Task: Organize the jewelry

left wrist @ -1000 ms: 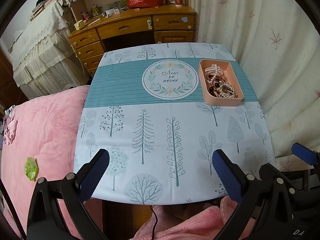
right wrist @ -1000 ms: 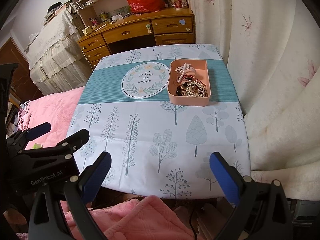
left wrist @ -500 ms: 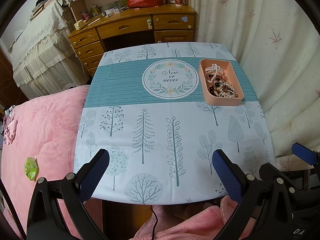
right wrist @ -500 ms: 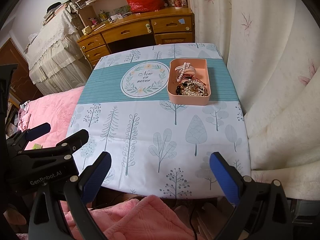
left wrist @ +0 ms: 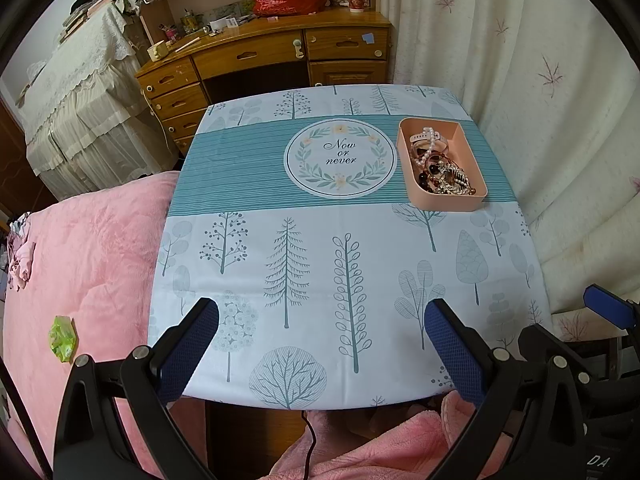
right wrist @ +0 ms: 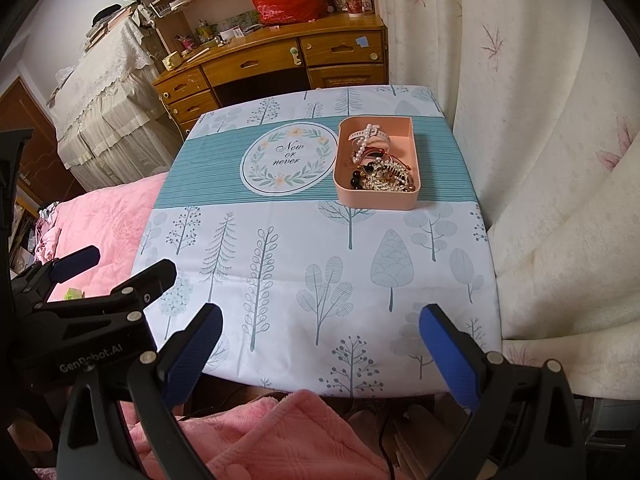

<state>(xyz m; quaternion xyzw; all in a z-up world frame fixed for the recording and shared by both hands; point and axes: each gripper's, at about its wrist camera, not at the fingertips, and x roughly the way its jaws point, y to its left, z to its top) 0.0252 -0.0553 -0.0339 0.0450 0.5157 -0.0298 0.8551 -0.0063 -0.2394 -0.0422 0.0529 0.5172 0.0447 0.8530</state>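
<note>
Both views are evenly lit by soft, diffuse daylight; no glare or hard shadows are seen. Strong fisheye bending and black vignetting are found at every corner, from one o'clock round to eleven.

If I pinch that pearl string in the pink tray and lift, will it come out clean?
Probably not. The pearl string looks limp and should dangle. It lies draped over a pale band and runs toward the tangled pile, so neighbours may snag. The pink tray looks light and might shift.
</note>
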